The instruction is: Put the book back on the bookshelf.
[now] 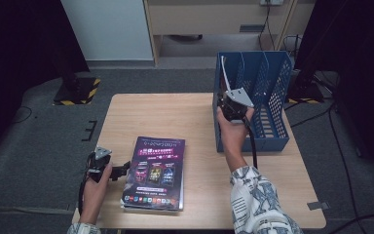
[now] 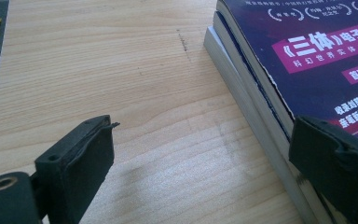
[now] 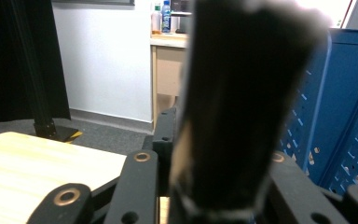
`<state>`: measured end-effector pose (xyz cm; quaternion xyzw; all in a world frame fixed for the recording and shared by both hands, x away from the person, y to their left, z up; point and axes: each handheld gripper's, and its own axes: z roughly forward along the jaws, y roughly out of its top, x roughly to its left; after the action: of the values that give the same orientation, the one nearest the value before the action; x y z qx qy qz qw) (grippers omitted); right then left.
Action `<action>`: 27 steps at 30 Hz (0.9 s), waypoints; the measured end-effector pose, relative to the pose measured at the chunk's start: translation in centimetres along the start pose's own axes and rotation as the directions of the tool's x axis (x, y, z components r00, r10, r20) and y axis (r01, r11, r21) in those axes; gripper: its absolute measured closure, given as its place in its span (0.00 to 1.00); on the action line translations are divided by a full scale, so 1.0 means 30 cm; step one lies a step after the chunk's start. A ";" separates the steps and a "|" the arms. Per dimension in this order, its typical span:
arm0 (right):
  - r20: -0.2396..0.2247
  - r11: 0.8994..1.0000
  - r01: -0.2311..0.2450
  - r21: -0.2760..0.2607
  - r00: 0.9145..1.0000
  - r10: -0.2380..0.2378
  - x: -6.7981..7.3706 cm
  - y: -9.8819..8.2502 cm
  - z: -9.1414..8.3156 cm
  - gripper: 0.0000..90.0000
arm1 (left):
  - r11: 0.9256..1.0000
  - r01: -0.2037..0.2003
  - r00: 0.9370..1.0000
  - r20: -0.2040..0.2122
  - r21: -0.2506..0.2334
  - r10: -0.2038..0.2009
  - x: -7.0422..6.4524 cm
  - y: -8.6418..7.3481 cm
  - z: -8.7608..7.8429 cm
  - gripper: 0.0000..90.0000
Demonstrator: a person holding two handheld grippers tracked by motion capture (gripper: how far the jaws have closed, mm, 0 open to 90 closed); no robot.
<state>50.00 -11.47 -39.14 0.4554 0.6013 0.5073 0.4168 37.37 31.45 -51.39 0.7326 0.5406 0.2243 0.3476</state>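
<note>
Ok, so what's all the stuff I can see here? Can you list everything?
table: one, light wood, middle of the room
stack of books: one stack, purple top cover, near side of the table
file rack: one, blue, table's far right corner
book: one, dark, upright between the right gripper's jaws, at the rack
striped base: one, yellow-black, on the floor at the left
left gripper: one, black, jaws open beside the stack
right gripper: one, black, at the rack
</note>
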 end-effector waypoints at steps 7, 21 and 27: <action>0.025 0.999 0.046 0.016 0.999 -0.047 -0.007 0.007 0.001 0.93 | 1.000 0.000 1.000 0.002 0.000 0.000 0.000 0.000 0.000 0.07; 0.045 0.993 0.114 0.032 0.992 -0.115 -0.005 0.013 0.013 0.95 | 1.000 0.000 1.000 0.002 0.000 0.000 0.000 0.000 0.000 0.07; 0.036 0.995 0.093 0.022 0.995 -0.094 0.018 0.010 0.016 0.90 | 1.000 -0.002 1.000 0.002 0.000 0.002 0.000 0.000 0.000 0.07</action>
<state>50.37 -10.82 -38.92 0.4405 0.6191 0.4725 0.4465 37.37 31.45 -51.38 0.7332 0.5396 0.2238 0.3480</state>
